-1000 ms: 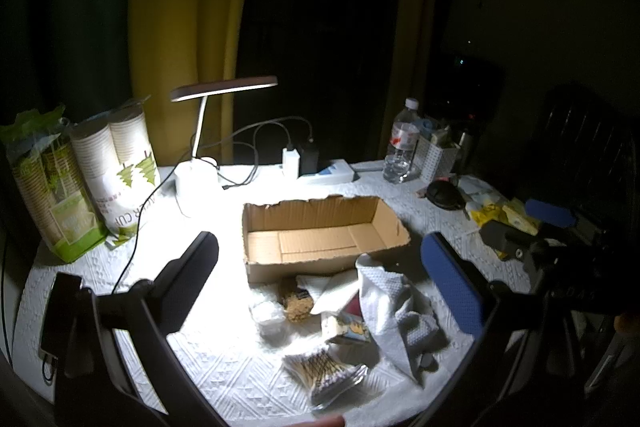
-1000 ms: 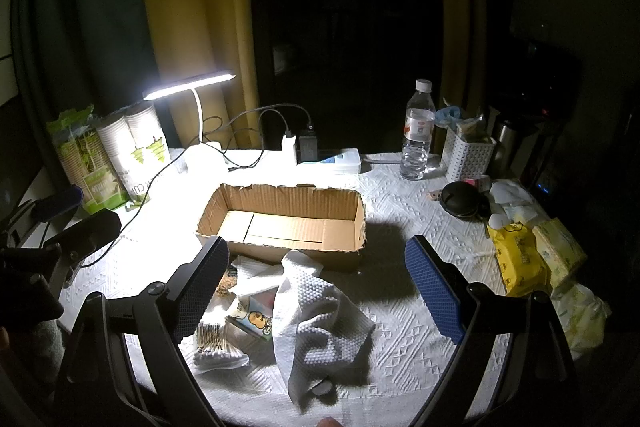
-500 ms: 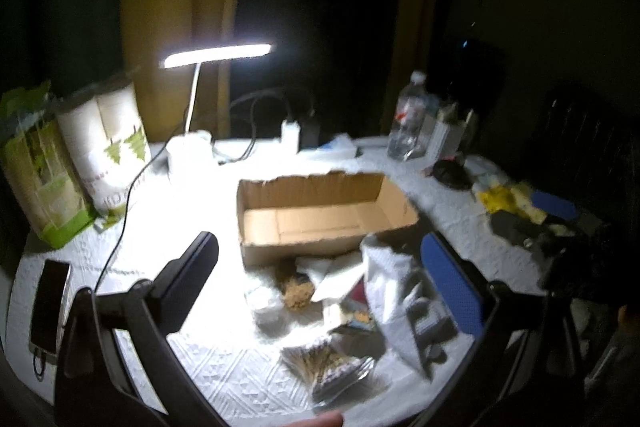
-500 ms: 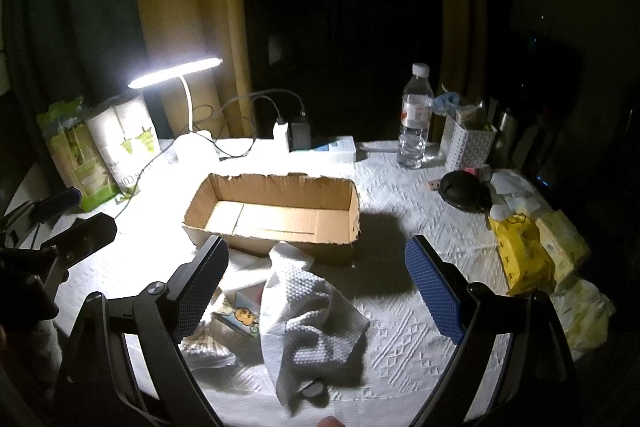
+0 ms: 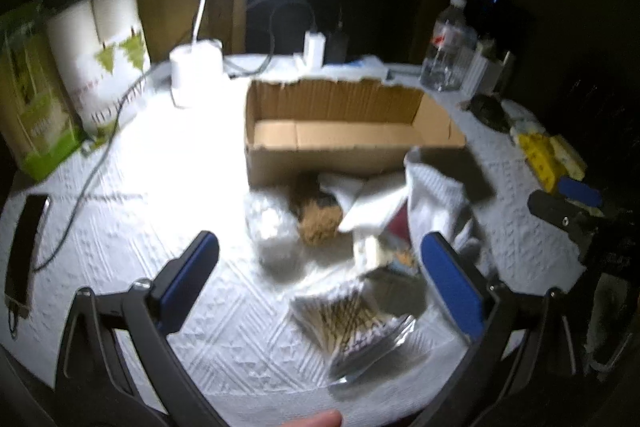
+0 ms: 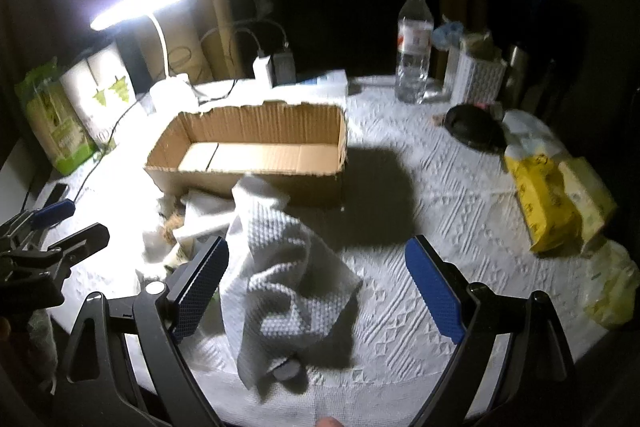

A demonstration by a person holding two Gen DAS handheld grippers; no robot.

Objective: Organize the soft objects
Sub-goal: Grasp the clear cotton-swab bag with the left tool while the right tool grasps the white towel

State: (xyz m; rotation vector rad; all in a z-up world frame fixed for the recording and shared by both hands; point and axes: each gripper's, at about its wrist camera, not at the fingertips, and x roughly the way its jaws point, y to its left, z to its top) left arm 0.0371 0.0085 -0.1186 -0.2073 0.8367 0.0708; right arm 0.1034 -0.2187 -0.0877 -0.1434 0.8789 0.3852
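Directly ahead of the right gripper (image 6: 316, 283), jaws apart and empty, the crumpled white towel (image 6: 280, 267) trails toward the cardboard box (image 6: 248, 155); the left gripper (image 5: 320, 275) is likewise spread.

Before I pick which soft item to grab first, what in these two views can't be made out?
- Pile beside the cardboard box: motion blur in the left wrist view smears the small packets.
- Same pile, right wrist view: the white towel covers most of it.
- Dark object at the towel's lower edge: partly wrapped, unidentifiable.
- Yellow packs: print too small.
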